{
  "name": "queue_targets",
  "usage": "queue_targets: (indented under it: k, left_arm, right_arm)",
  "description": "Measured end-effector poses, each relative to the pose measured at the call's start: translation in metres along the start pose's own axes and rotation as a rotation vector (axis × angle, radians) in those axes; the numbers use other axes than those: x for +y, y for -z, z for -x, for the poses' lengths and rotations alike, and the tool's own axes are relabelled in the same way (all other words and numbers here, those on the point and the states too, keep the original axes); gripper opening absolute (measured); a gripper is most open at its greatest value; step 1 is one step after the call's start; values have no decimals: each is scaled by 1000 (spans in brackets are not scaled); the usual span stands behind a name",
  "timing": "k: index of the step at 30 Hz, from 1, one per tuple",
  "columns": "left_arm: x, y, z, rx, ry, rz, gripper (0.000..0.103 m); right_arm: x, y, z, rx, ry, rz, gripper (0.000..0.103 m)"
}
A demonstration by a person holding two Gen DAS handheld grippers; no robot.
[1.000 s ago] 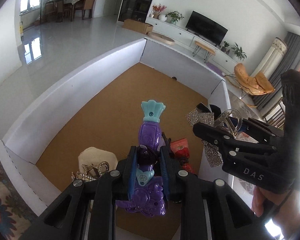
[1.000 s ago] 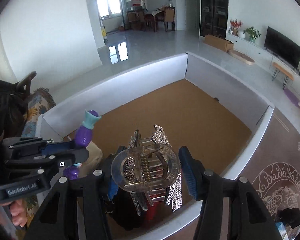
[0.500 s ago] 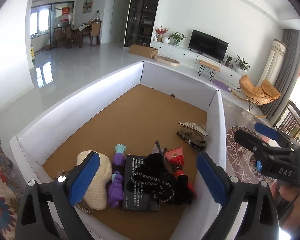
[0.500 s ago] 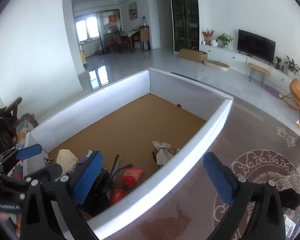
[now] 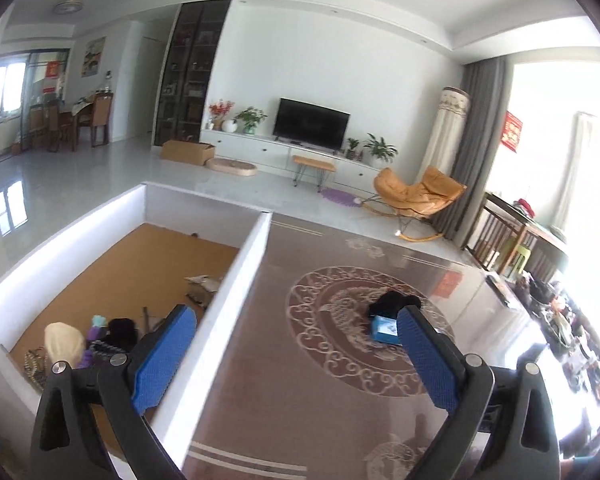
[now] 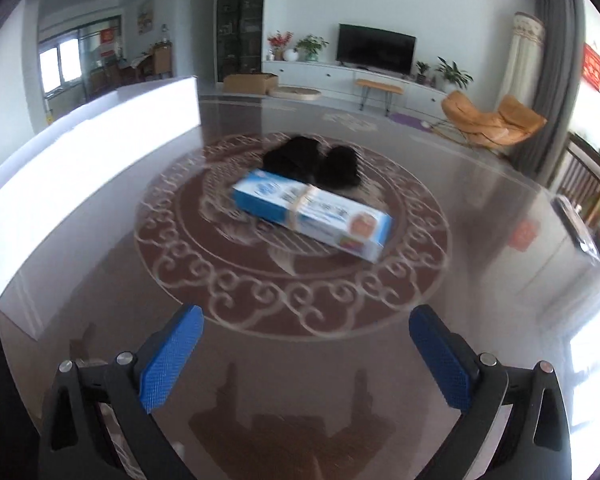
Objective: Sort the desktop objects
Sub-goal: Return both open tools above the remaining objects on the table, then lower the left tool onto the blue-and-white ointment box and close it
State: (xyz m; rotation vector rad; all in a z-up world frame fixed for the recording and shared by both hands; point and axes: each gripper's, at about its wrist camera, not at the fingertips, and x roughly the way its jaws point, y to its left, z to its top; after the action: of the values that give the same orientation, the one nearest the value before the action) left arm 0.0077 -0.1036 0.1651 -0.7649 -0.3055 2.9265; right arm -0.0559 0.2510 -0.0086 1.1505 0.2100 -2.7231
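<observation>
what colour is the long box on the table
Blue and white box, with a tan band around it; clearest in the right wrist view.

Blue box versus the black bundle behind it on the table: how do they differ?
The blue box is a long, flat-sided printed carton with a band around it; the black bundle is a soft, lumpy, plain dark heap. The box lies nearer the right gripper, the bundle behind it. Both remain on the table, outside the bin.

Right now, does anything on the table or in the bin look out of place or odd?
Two things lie outside the white bin: a blue-and-white box and a black item just behind it, on the table's medallion. Nothing looks spilled or damaged. Both tools are open and empty.
</observation>
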Motion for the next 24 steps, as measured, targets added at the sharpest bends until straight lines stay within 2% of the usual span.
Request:
queue_targets:
  k: [4,8,11,17,24]
  left_arm:
    - [-55,12,-12,53,108,-81,103]
    - [-95,39,-37,128,130,-150,103]
    - [-106,64,-61,208,133,-160,103]
    - [-99,106,-114,344,55,-165,103]
    - [-80,127,-150,408,-61,-190,103]
  right_arm:
    - [-50,31,4,70,61,-96,103]
    - [-72,40,10,75,44,-193,103]
    - [-67,39,9,90,56,-194,103]
    - [-55,36,7,105,51,-156,103]
    - [-61,38,7,104,30,-207,103]
